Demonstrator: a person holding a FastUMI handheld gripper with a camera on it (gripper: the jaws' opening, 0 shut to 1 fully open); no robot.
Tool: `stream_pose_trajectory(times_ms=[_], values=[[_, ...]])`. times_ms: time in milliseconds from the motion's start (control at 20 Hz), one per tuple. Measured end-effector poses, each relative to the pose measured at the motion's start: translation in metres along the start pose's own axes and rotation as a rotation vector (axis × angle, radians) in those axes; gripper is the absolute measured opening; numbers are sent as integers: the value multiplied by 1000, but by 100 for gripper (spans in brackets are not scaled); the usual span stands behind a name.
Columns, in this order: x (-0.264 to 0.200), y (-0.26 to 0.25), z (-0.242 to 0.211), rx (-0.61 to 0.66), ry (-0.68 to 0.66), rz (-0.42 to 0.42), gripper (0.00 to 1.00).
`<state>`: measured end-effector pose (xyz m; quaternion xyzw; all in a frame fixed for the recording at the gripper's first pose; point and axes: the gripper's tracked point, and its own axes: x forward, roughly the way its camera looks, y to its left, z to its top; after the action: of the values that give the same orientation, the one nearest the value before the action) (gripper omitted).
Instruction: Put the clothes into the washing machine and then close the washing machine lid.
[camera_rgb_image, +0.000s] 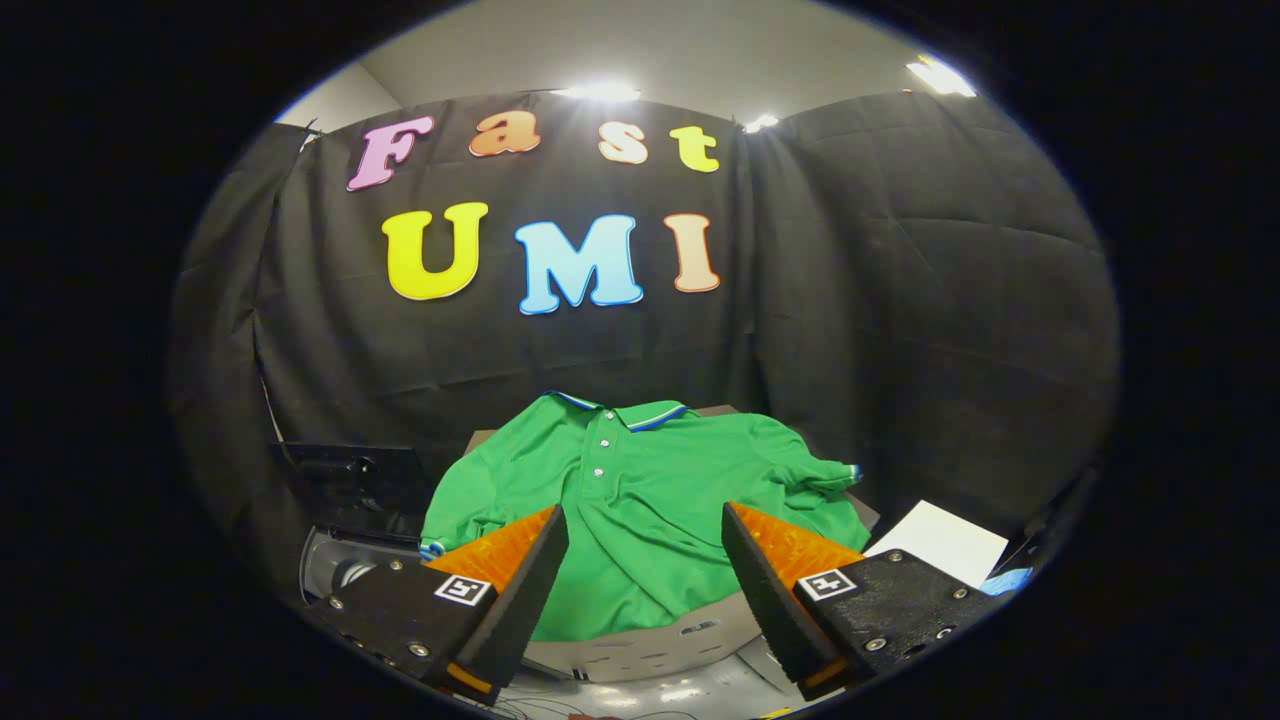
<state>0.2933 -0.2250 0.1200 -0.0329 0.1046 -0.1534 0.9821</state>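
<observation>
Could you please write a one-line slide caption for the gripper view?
Open gripper poised over a green polo shirt spread flat just ahead of its fingers, beside a white sheet.

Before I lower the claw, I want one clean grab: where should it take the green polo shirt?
Probably at the button placket of the green polo shirt, coming straight down from above. The shirt lies spread flat, so a pinch must gather cloth; wrinkles there give a fold. The claw hangs open above its lower half.

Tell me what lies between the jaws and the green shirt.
Nothing: in the gripper view the open gripper hovers over the shirt, its cloth showing between the jaws.
</observation>
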Motion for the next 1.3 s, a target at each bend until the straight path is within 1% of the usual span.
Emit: stream_pose_trajectory(times_ms=[200,400,600,750,900,1100,1200,1300], values=[[44,16,-6,-18,88,83,96],[72,33,-1,19,122,156,96],[90,30,-15,35,202,158,96],[90,31,-27,35,271,161,96],[91,30,-28,14,285,156,96],[90,30,-26,31,293,135,96],[90,28,-25,12,289,134,95],[89,28,-27,-20,297,150,93]])
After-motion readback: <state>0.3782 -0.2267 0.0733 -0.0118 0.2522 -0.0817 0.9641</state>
